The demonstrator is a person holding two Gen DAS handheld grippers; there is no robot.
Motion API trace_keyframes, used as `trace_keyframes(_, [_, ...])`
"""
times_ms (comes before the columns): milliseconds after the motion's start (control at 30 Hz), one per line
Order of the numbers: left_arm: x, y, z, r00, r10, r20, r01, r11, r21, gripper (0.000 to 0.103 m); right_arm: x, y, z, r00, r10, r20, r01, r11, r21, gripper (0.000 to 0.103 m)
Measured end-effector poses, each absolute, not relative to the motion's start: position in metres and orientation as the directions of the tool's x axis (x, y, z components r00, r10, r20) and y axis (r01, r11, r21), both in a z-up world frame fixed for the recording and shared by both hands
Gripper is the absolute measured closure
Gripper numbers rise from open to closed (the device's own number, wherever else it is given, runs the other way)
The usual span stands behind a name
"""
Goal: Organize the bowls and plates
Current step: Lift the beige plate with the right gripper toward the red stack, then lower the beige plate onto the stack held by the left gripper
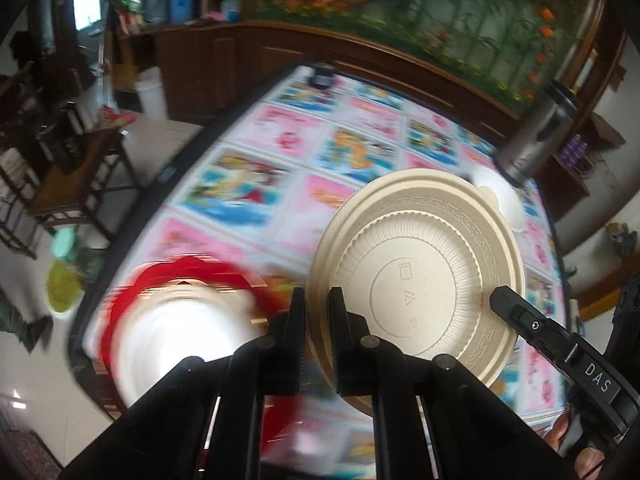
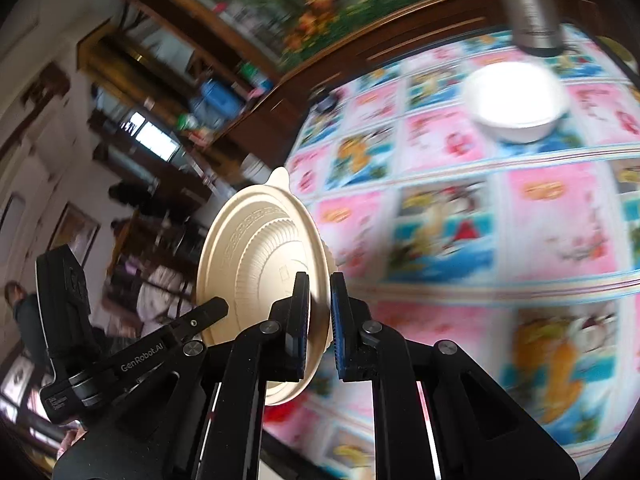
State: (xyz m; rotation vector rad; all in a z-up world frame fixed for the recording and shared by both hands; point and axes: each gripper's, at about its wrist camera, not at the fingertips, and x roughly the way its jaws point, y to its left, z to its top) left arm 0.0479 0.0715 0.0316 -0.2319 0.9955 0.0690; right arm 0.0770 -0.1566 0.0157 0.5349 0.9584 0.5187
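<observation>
Firmly clamped the left gripper (image 1: 318, 300) on the beige plate (image 1: 420, 264), near rim pinched between both black fingers. Likewise closed the right gripper (image 2: 320, 284) over the opposite edge of that plate, rim filling the gap between its blue-padded fingers. Held the plate tilted on edge, clear above the tablecloth (image 1: 288, 136), ribbed underside and stamped centre turned toward the left wrist camera. Showed one finger of the right gripper lying across the plate's underside in the left view, and one finger of the left gripper doing the same in the right view. Blurred a red-rimmed dish (image 1: 180, 320) on the cloth, just left of the left gripper. Stood a white bowl (image 2: 516, 100) upright on the cartoon-printed tablecloth, well beyond the plate and just in front of a grey cylinder (image 2: 532, 12). Could not tell whether a second plate sat nested behind the first.
</observation>
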Motion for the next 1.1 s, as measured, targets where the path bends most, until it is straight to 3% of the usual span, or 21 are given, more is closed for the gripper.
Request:
trace_keyframes(467, [-0.001, 0.169, 0.035, 0.534, 0.08, -0.842, -0.233, 0.971, -0.055, 0.093, 0.051, -0.033, 0.015, 0.367, 0.651, -0.664, -0.314, 0.759, 0.571, 0.093])
trace_keyframes(833, [-0.002, 0.197, -0.021, 0.434, 0.027, -0.901, -0.256, 0.962, -0.094, 0.093, 0.043, -0.003, -0.029, 0.291, 0.582, -0.76, -0.308, 0.809, 0.501, 0.093])
trace_keyframes(1100, [0.001, 0.196, -0.034, 0.412, 0.019, -0.911, -0.243, 0.966, -0.09, 0.092, 0.046, 0.001, -0.039, 0.287, 0.558, -0.779, -0.309, 0.823, 0.476, 0.093])
